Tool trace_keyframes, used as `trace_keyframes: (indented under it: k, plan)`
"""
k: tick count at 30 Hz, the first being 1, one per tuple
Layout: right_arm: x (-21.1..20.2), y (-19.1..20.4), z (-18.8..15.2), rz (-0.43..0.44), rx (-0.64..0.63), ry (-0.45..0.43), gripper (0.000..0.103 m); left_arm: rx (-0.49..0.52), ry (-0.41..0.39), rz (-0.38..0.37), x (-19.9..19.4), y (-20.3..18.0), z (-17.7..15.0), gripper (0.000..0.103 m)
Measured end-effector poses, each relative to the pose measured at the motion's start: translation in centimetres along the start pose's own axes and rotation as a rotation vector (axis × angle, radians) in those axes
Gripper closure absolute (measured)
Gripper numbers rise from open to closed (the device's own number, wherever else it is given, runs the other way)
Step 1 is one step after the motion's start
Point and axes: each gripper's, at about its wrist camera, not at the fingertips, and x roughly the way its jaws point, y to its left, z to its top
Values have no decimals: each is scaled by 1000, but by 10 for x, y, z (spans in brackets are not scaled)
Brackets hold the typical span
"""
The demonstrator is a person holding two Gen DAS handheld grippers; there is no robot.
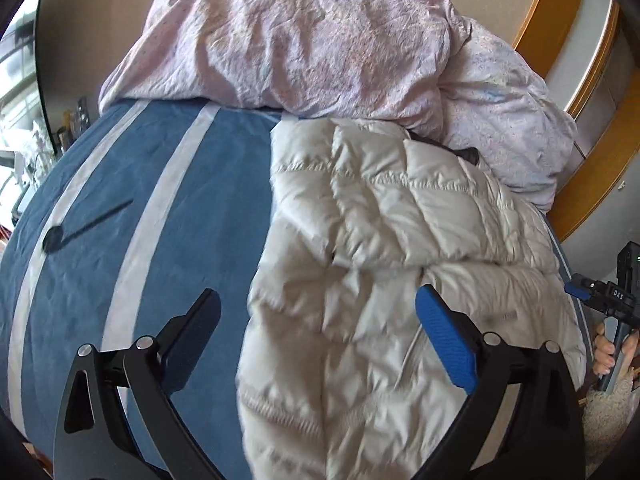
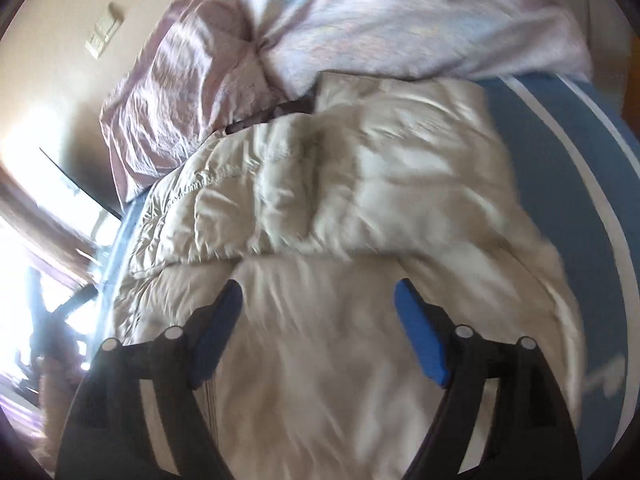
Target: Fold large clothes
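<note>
A cream quilted puffer jacket [image 1: 384,240] lies on a blue bed sheet with white stripes [image 1: 160,168]. A sleeve is folded across its body. My left gripper [image 1: 318,304] is open and empty, hovering over the jacket's left edge. In the right wrist view the jacket [image 2: 340,184] fills the middle, blurred. My right gripper [image 2: 318,292] is open and empty just above the jacket's lower part. The right gripper also shows in the left wrist view [image 1: 588,292] at the bed's right edge, held by a hand.
A crumpled pink duvet [image 1: 304,36] is heaped at the head of the bed behind the jacket, also in the right wrist view [image 2: 380,12]. A black long-handled object [image 1: 80,226] lies on the sheet at left. A wooden frame [image 1: 600,152] stands at right.
</note>
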Motion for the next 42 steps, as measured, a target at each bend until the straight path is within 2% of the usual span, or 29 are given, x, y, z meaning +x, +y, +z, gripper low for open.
trace_keyframes:
  k: [7, 11, 15, 24, 29, 35, 42]
  plan:
    - [-66, -85, -31, -51, 191, -45, 21, -72, 41, -55, -30, 34, -46, 3]
    - [-79, -116, -49, -35, 259, -20, 21, -81, 51, -70, -38, 45, -65, 3]
    - [-81, -134, -65, -18, 291, 3, 21, -116, 77, -125, -38, 49, -80, 3]
    - [-72, -145, -83, 37, 310, 58, 21, -177, 122, -204, -30, 42, -98, 4]
    - [-65, -149, -90, 85, 330, 86, 29, -216, 156, -253, -21, 38, -106, 12]
    - [-62, -143, -94, 121, 311, 109, 32, -222, 183, -293, -17, 28, -114, 15]
    - [-57, -131, -96, 153, 266, 152, 33, -283, 189, -361, -17, 28, -122, 19]
